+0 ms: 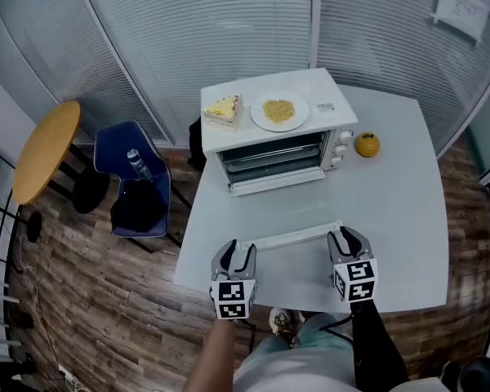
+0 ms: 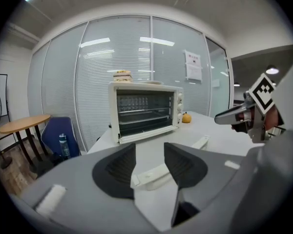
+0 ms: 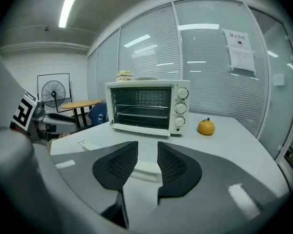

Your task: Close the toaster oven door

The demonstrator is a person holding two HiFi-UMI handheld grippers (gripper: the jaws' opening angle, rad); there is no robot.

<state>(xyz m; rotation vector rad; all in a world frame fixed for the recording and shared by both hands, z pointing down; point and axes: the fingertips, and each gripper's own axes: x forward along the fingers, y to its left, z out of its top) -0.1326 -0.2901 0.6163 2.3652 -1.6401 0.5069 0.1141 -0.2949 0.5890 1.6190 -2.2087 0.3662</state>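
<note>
While the toaster oven door (image 1: 276, 181) is hanging open on the far side of the surface (image 1: 400, 219), the left hand-held gripper (image 1: 235, 250) and right hand-held gripper (image 1: 348, 237) are hovering open and empty over a near white bar (image 1: 294, 236), probably staying free for it.

Toaster oven (image 1: 269, 137) white, dark interior. Fruit (image 1: 367, 144) right of it orange. Chair (image 1: 122, 149) left of it blue (round table (image 1: 47, 149) beyond: yellow-tan top). Floor (image 1: 106, 300) brown wood-plank pattern.
</note>
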